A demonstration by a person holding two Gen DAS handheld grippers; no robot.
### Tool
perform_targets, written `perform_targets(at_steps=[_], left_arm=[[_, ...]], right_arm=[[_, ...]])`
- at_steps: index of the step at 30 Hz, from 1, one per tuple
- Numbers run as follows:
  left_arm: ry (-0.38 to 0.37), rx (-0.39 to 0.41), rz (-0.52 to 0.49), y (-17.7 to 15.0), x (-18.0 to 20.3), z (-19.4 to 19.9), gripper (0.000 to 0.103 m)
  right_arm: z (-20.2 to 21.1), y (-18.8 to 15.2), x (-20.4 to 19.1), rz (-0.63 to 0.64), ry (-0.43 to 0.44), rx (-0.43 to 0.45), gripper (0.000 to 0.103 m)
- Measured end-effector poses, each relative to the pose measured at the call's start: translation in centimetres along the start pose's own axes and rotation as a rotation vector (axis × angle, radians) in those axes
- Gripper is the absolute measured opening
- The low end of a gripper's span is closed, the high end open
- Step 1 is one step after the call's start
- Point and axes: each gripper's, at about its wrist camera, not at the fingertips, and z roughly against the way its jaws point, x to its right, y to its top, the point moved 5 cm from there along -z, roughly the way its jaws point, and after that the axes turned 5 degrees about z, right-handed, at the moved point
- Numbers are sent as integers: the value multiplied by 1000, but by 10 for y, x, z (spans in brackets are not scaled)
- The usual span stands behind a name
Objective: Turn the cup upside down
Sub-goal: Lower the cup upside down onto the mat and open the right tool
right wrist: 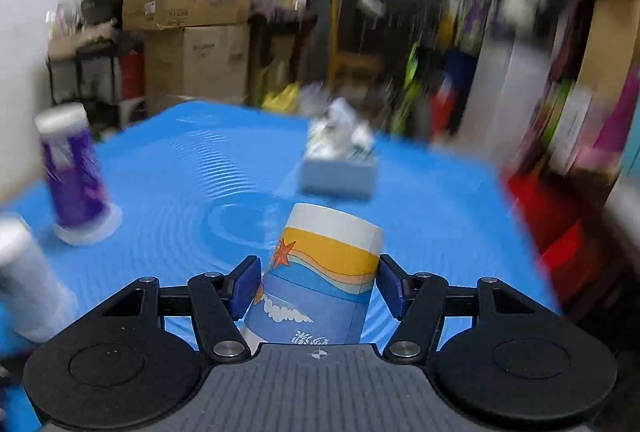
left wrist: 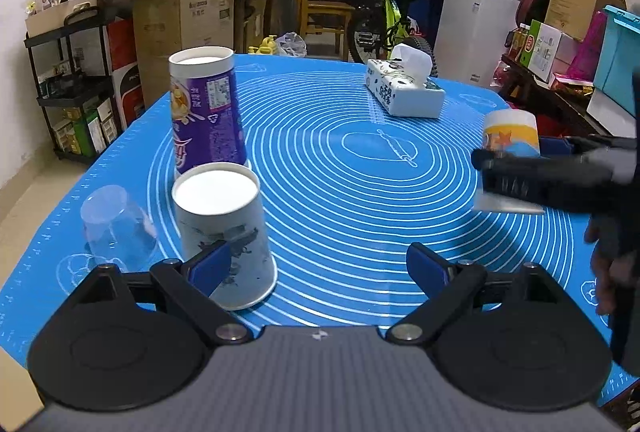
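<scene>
My right gripper (right wrist: 318, 286) has its jaws squeezed on the blue-and-orange paper cup (right wrist: 320, 280), bottom up above the blue worktop (right wrist: 180, 172), so I should lower it slowly and flat; my left gripper (left wrist: 320, 268) is wide open, holding nothing.

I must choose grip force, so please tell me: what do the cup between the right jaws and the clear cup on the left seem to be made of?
The beach-print cup looks like coated paper: matte white body, printed wave and starfish art, thin wall. The clear cup seems thin plastic, though glass cannot be excluded: the blue mat shows through it, with soft glints.
</scene>
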Motion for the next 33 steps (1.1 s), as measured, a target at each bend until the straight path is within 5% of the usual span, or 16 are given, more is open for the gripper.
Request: perform_targets(at_steps=[9,24,33], left_arm=[[-10,-2,-10,-2,11,-7,94],[-33,5,-51,-9,27,-4,94],[-62,4,-50,-16,37,4,94]], right_arm=[[8,-24,-2,94,-19,24,66],[23,-45,10,-11,62,-36,64],[52,-52,14,-55,87,-13,82]])
